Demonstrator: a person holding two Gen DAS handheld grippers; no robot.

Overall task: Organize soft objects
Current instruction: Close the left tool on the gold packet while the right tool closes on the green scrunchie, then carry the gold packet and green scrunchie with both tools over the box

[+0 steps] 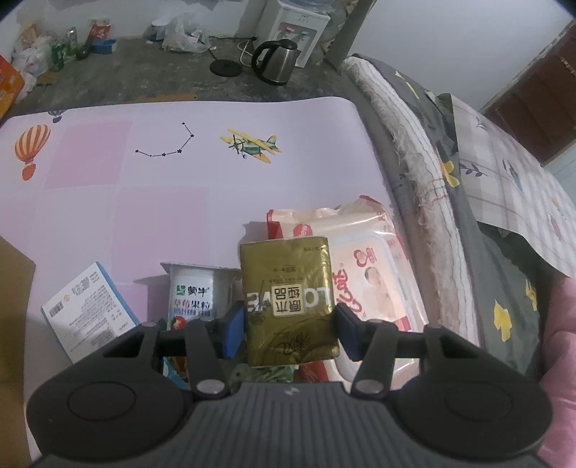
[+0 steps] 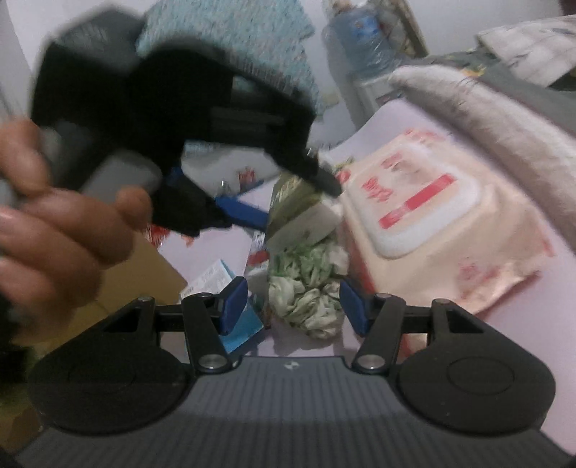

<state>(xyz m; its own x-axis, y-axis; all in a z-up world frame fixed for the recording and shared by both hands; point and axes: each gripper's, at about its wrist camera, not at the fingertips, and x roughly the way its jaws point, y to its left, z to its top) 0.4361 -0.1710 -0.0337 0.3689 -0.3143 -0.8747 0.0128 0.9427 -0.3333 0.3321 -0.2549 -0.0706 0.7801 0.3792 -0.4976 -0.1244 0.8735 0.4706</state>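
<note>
Clearly, gold tissue pack (image 1: 289,298) reads "LOVE".

A steel electric kettle (image 1: 274,61) stands on the concrete floor (image 1: 144,82) by a white water dispenser (image 1: 293,28). On the pink surface (image 1: 144,201), a yogurt cup (image 1: 196,293) stands just beside a blue-and-white carton (image 1: 88,309). Right of the surface lies a bed (image 1: 478,187) with patterned covers.

The left gripper (image 1: 289,329) clamps a gold tissue pack (image 1: 288,298), beside the wet-wipes pack (image 1: 370,262).
</note>
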